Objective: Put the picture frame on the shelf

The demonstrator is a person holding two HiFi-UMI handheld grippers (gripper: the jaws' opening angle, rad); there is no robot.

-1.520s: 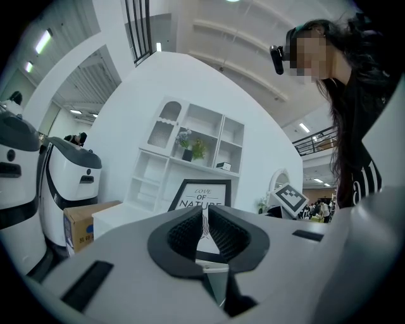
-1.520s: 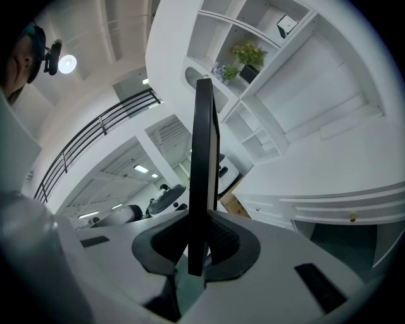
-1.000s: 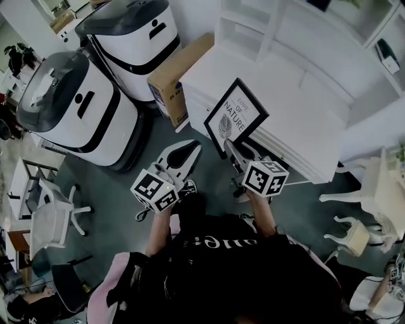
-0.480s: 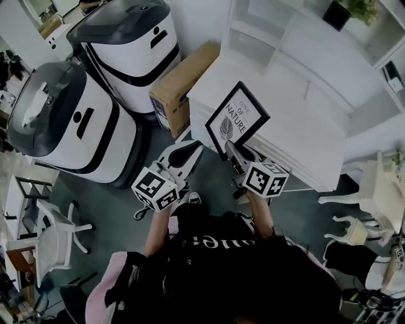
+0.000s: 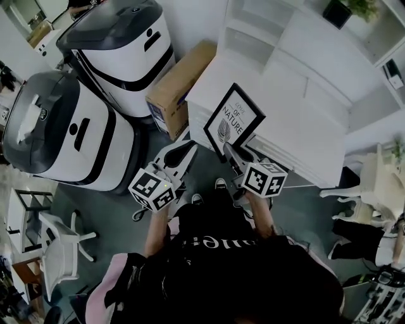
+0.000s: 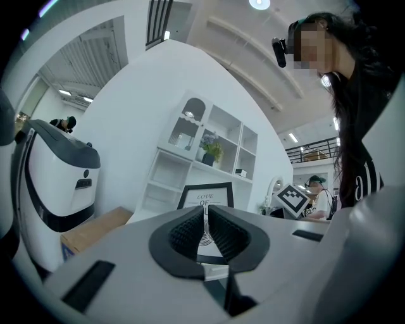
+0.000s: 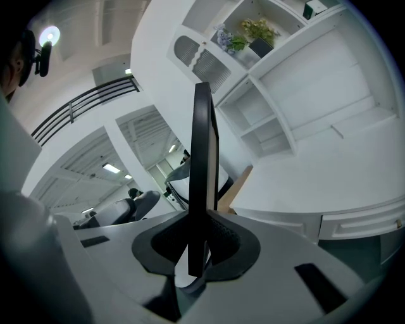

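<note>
The picture frame (image 5: 233,120) is black with a white leaf print and hangs tilted over the front corner of the white cabinet top (image 5: 304,130). My right gripper (image 5: 228,151) is shut on its lower edge. In the right gripper view the frame (image 7: 202,152) stands edge-on between the pads of my right gripper (image 7: 202,247). My left gripper (image 5: 189,148) hovers just left of the frame with its jaws shut and nothing in them. In the left gripper view the frame (image 6: 204,193) shows beyond my left gripper's tips (image 6: 206,218). White shelf compartments (image 5: 329,44) rise behind the cabinet top.
A cardboard box (image 5: 178,79) leans against the cabinet's left side. Two large white and black machines (image 5: 66,130) stand to the left. A small potted plant (image 5: 345,9) sits on an upper shelf. White chairs (image 5: 373,190) stand at the right.
The frame stays clamped in my right gripper and has shifted slightly up and left in the head view. Both grippers keep their spacing.
</note>
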